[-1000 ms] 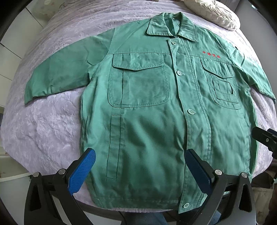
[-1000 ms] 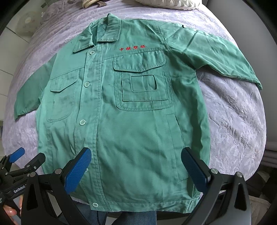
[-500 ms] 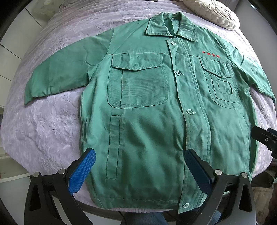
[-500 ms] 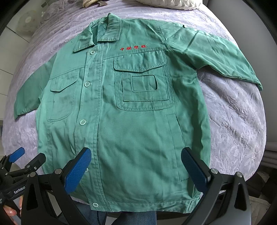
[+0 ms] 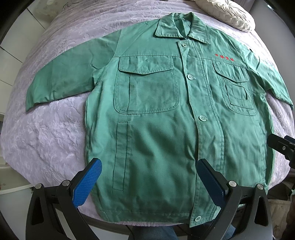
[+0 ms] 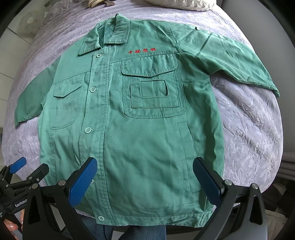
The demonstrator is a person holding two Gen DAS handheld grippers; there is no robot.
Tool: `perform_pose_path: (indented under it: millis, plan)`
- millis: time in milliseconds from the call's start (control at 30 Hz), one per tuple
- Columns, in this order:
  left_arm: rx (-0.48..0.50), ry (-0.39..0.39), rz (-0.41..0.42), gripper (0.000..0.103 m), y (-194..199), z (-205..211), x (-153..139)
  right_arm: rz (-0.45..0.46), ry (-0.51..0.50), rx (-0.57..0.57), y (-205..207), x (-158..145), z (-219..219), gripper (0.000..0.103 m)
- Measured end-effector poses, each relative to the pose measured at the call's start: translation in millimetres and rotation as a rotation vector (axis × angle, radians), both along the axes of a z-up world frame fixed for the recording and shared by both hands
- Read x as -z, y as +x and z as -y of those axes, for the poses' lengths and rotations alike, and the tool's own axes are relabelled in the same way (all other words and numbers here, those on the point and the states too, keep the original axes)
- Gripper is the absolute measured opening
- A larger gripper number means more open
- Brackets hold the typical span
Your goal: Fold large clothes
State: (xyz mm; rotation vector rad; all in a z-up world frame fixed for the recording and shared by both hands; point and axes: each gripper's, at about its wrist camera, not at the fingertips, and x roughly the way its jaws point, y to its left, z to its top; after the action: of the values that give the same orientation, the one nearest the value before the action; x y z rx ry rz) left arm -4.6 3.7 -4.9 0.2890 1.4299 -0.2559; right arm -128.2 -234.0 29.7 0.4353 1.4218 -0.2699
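A green work jacket (image 5: 156, 129) lies flat and buttoned, front up, on a lavender bedspread (image 5: 51, 133), collar at the far end, both sleeves spread out to the sides. It has red embroidered characters (image 6: 142, 51) on the chest. My left gripper (image 5: 147, 177) is open and empty, hovering above the jacket's hem on its left half. My right gripper (image 6: 145, 175) is open and empty above the hem on the right half. The left gripper also shows at the left edge of the right wrist view (image 6: 27, 169).
A white pleated pillow (image 5: 226, 13) lies beyond the collar at the far end of the bed. The bed's near edge runs just under the jacket hem (image 6: 147, 221). The person's jeans show below it.
Nearly nothing has changed. Both grippers stay open above the hem, with only a slight drift of the views.
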Motion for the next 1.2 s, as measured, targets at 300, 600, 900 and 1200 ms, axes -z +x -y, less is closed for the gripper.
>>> perform_pose_path:
  millis: [300,600,900,1200]
  plan:
    - [0.001,0.000,0.000,0.103,0.1,-0.1,0.0,0.001,-0.003,-0.005,0.5,-0.3,-1.3,0.103]
    - [-0.001,-0.003,0.000,0.103,-0.4,0.7,-0.9,0.001,-0.004,-0.007,0.8,-0.3,-1.0,0.103]
    - [-0.001,-0.003,-0.001,0.103,-0.3,1.1,-1.3,0.003,-0.005,-0.013,2.3,-3.2,-2.2,0.103]
    - [0.000,-0.003,0.003,0.103,-0.2,1.3,-1.9,0.004,-0.005,-0.013,1.7,-3.6,-2.9,0.103]
